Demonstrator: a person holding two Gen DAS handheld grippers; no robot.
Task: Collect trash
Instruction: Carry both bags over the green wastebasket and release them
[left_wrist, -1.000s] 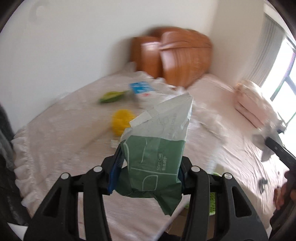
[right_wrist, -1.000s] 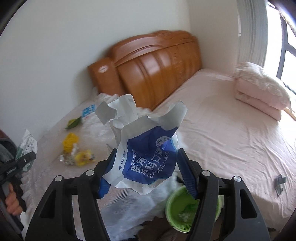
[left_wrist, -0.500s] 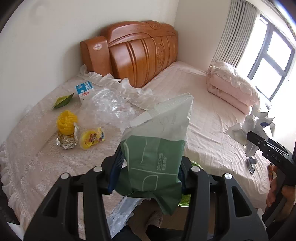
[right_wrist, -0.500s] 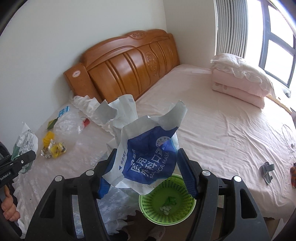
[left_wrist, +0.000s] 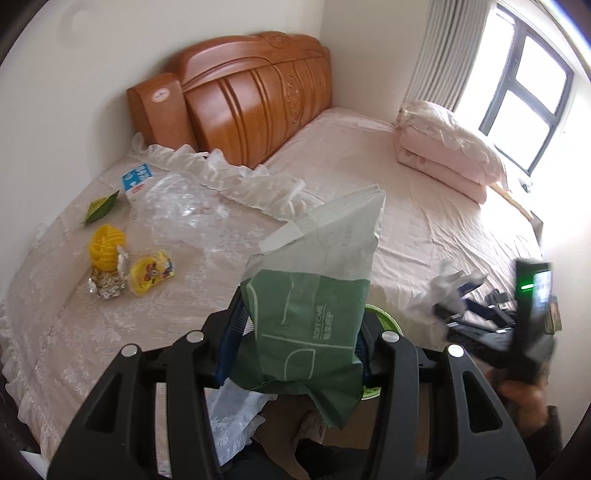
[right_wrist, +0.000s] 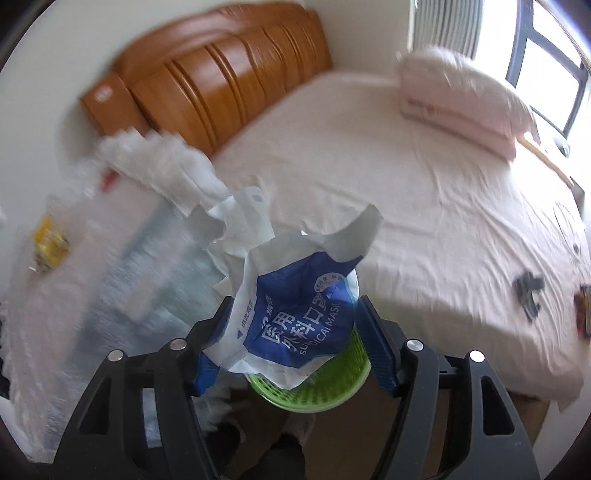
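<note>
Clamping a green tissue pack (left_wrist: 306, 325), the left gripper (left_wrist: 299, 339) hangs near the bed (left_wrist: 424, 221). The right gripper (right_wrist: 295, 332) is opening its jaws, a blue mask wrapper (right_wrist: 295, 317) between them above the green basket (right_wrist: 332, 384).

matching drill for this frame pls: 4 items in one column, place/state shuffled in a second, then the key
Items:
1. green wrapper
2. blue surgical mask pack
3. green basket
4. folded pink quilt

Places/states:
A. on the floor beside the bed
B. far side of the bed, by the window
C. pinched in the left gripper
D. between the opening jaws of the right gripper, above the basket

Pairs: 1-C, 2-D, 3-A, 4-B
</note>
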